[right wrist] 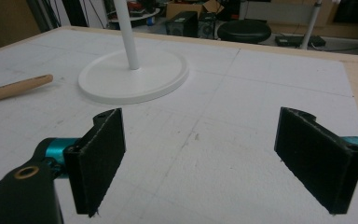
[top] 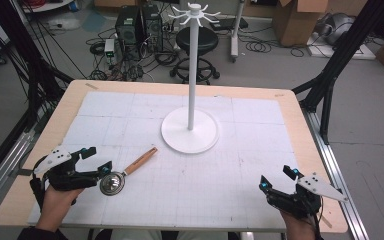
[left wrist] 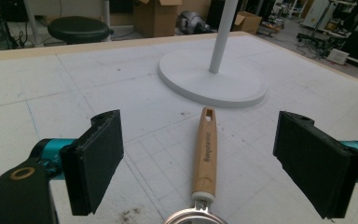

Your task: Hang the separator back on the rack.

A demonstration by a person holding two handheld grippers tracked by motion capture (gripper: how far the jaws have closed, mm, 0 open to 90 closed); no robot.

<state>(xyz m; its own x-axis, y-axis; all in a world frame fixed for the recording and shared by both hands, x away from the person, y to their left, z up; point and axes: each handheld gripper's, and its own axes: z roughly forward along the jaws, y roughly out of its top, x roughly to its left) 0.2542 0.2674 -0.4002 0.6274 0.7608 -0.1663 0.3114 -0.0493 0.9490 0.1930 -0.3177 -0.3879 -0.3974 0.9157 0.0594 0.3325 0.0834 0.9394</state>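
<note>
A utensil with a wooden handle and a round metal head lies flat on the white mat, left of centre. Its handle runs away from my left gripper, which is open just behind the metal head, jaws wide to either side. A white stand with a round base and a tall pole topped by hooks rises at the mat's middle. Near the front right corner my right gripper is open over bare mat, nothing between its jaws. The handle's end lies far to its left.
The white gridded mat covers a wooden table. Behind the table are a black stool, computer towers, cables and cardboard boxes. Black frame legs stand at both sides.
</note>
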